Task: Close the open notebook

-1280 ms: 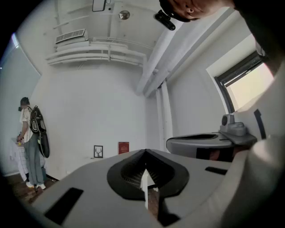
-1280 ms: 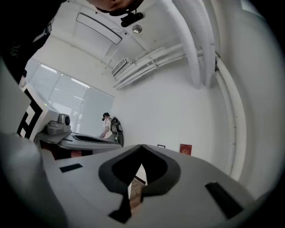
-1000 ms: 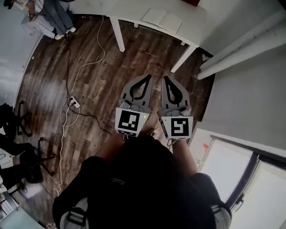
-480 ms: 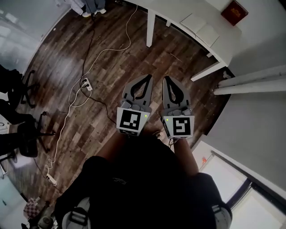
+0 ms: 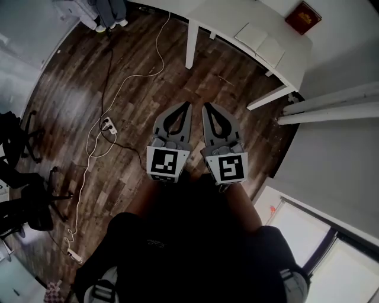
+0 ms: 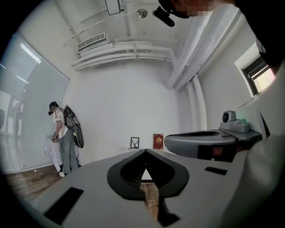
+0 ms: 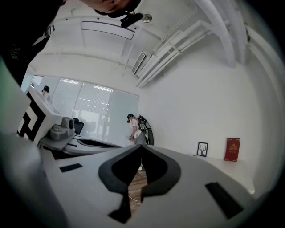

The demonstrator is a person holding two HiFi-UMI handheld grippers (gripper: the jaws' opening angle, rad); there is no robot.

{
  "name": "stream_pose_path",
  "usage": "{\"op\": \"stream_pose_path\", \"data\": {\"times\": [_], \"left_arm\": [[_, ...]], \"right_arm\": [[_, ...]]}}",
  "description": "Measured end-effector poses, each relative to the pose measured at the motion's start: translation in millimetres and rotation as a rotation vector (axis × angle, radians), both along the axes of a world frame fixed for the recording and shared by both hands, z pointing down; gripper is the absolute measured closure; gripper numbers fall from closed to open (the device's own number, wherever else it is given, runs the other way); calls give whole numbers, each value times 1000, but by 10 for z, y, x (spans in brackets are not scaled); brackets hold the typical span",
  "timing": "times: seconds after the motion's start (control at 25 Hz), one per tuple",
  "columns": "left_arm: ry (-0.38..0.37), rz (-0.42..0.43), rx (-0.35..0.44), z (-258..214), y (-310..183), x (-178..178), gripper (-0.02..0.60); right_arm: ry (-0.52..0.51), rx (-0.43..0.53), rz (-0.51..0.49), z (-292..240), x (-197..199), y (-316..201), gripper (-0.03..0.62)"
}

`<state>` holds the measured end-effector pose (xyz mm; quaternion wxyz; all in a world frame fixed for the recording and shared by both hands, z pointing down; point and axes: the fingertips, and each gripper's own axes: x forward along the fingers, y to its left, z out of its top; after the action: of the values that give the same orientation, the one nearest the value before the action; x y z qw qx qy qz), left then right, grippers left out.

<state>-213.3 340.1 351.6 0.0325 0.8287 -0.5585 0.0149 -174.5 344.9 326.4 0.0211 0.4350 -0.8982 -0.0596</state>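
- Notebook (image 5: 260, 42): lies open with two pale pages spread flat, near the front edge of the white surface (image 5: 219, 15). It is well apart from me, across a stretch of wooden floor (image 5: 136, 112).
- Handling, as I judge it: light and thin. The pages look soft and floppy, and the cover is probably a little stiffer. It is likely to skate on that smooth top if pushed from the side. A hard pinch would crease or tear the paper.
- Where to take hold, as I judge it: the free outer edge of one half, about midway along, getting under the cover and not just a few leaves. Then swing that half over the spine. My other jaws could press on the opposite half to stop it sliding.
- Left gripper (image 5: 185, 106): jaws pressed together, nothing between them.
- Right gripper (image 5: 207, 109): jaws pressed together too, and empty. It is held just beside the left, and both point toward the surface.
- Red book (image 5: 304, 16): at the far corner of the surface, apart from the notebook.
- Frame (image 6: 134, 142): small, standing against the wall just beside the red book.
- Cable (image 5: 118, 89): trails loose over the floor, off to my left.
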Motion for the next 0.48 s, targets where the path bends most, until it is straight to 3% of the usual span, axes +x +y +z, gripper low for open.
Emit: {"op": "stream_pose_path", "data": {"times": [0.24,0.48], "left_arm": [[25,47,-38,125,-200,162,578],[6,40,-64,241,-717,270,578]], "right_arm": [[28,-30,47,30,144,-203,571],[8,-47,43,148,282,-767,571]]}}
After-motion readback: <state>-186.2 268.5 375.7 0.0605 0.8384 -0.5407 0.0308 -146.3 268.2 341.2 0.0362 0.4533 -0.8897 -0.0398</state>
